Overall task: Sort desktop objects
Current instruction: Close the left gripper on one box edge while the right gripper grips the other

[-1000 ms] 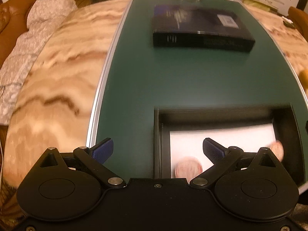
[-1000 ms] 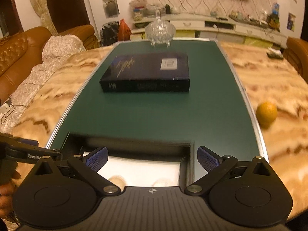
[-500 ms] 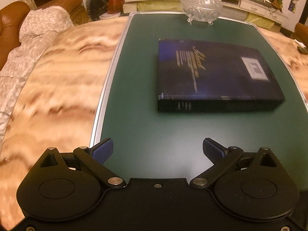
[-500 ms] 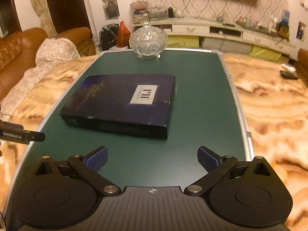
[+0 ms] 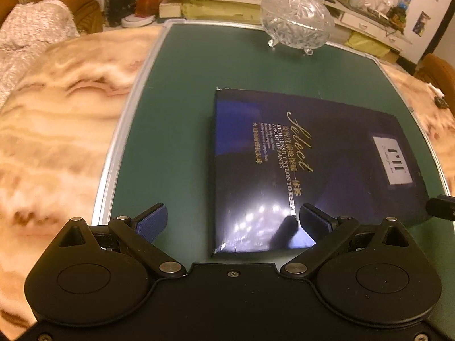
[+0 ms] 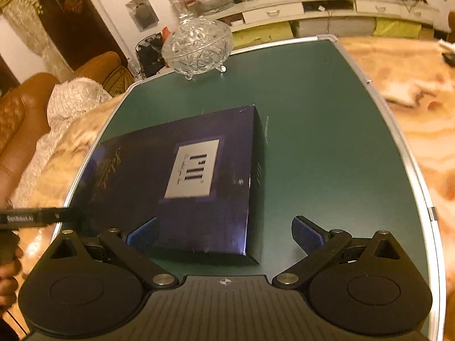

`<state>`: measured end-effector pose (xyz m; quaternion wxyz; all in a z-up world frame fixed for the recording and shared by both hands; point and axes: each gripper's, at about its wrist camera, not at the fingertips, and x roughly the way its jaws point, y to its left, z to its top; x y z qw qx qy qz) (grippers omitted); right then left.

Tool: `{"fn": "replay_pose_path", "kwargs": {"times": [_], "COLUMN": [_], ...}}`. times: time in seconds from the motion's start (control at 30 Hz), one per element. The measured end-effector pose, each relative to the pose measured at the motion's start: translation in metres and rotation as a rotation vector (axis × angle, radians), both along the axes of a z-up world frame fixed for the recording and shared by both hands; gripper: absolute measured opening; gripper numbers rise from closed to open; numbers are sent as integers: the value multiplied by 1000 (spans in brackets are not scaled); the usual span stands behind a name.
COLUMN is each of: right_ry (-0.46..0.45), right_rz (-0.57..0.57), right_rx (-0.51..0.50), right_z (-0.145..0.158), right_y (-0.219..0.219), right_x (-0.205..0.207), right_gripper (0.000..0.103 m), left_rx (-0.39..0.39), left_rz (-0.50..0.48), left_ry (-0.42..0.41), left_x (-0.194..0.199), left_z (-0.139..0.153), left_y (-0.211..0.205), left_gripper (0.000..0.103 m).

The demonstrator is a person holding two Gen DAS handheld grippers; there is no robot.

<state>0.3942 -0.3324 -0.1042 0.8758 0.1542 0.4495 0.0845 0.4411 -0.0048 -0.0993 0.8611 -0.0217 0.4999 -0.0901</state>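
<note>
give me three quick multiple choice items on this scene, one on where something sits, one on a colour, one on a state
1. The crystal lidded bowl stands:
A. on the box
B. on the green mat, beyond the box
C. off the table

2. The flat box is:
A. dark blue
B. red
C. white

3. The left gripper and right gripper are:
A. both shut
B. both open, empty
C. holding the box

Answers:
1 B, its feet rest on the green mat.
2 A, dark blue lid with gold lettering.
3 B, both pairs of jaws spread wide, gripping nothing.

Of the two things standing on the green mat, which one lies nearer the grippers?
The dark blue box, flat and rectangular with gold lettering, lies just ahead of both open grippers. The glass candy dish stands beyond it at the mat's far end.
</note>
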Motion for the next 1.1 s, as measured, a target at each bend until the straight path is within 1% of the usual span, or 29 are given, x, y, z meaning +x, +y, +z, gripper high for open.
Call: {"fn": "replay_pose_path", "kwargs": {"times": [0.1,0.27,0.33,0.47,0.67,0.8,1.1], "right_ry": [4,14,19,19,8,5,-15], "right_rz": [6,26,29,21,13,14,26], "right_rx": [18,60,75,85,89,77,43], "right_z": [-7,-15,-18,-20,-21,-20,-9], "right_y": [-1,-1,1,3,3,6,10], "right_x": [7,13,15,16,15,14,2], "right_gripper": [98,93,88,88,88,88,88], "left_rx": [-52,-85,-116,-181,-182,-180,-156], "left_rz": [-1,-18,-28,-60,-59,-77,-107], "left_ry": [7,16,23,35,38,41,13], "left_x": [6,14,17,19,20,18,4], "left_z": [-3,-7,-9,-13,-12,-12,2], "left_y": [4,6,7,6,5,4,-4], "left_gripper": [101,101,98,90,88,88,88]}}
